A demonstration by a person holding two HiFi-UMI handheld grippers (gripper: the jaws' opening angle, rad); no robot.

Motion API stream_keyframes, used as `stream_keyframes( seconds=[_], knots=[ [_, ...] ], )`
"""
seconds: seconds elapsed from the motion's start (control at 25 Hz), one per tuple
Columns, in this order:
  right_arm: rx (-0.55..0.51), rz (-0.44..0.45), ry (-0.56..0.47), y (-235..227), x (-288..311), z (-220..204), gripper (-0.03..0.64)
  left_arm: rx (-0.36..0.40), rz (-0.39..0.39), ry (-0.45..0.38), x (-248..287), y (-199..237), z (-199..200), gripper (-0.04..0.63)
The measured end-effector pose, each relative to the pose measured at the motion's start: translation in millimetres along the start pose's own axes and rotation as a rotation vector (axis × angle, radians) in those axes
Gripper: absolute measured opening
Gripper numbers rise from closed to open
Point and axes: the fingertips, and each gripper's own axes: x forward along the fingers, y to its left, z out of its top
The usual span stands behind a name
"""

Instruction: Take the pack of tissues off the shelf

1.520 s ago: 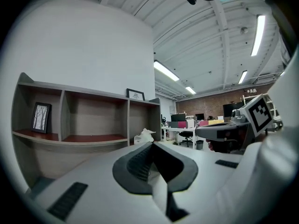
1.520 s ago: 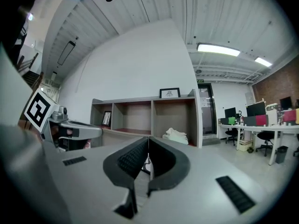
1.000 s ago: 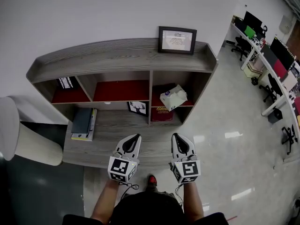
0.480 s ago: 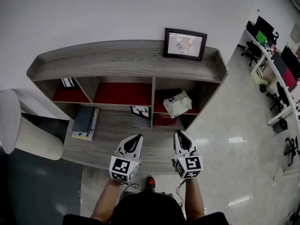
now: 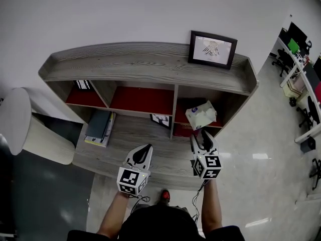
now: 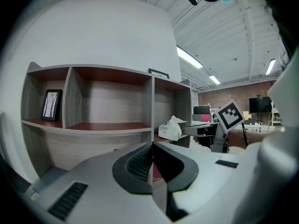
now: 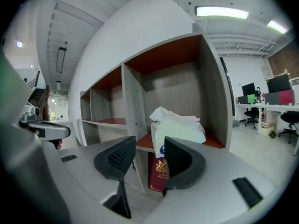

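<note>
reach: slide right hand-held gripper (image 5: pixel 203 135), just opened wide and empty, around soft white pack of tissues (image 5: pixel 201 113) in grey wooden shelf (image 5: pixel 150 64); squeeze gently.

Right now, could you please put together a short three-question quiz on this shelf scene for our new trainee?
1. True or false: the crumpled white pack of tissues lies in the right-hand compartment of the grey wooden shelf.
2. Which gripper's jaws stand apart? A the left; B the right; C both.
3. Fill in: the black-framed picture stands on the shelf's ___ board.
Key: 1 true. 2 B: the right gripper has just been opening its jaws, with nothing between them yet; the left gripper is shut. 3 top.
</note>
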Motion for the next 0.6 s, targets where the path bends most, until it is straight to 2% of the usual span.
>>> stream_keyframes(
  seconds=[0.4, 0.6],
  knots=[
    [-0.067, -0.035, 0.057, -13.0, 32.7, -9.6, 0.196, 0.000, 0.047, 0.022, -1.3, 15.6, -5.4, 0.008],
    [-0.038, -0.039, 0.069, -16.6, 41.4, -12.8, 0.195, -0.006, 0.058, 0.032, 2.5, 21.5, -7.2, 0.008]
  ],
)
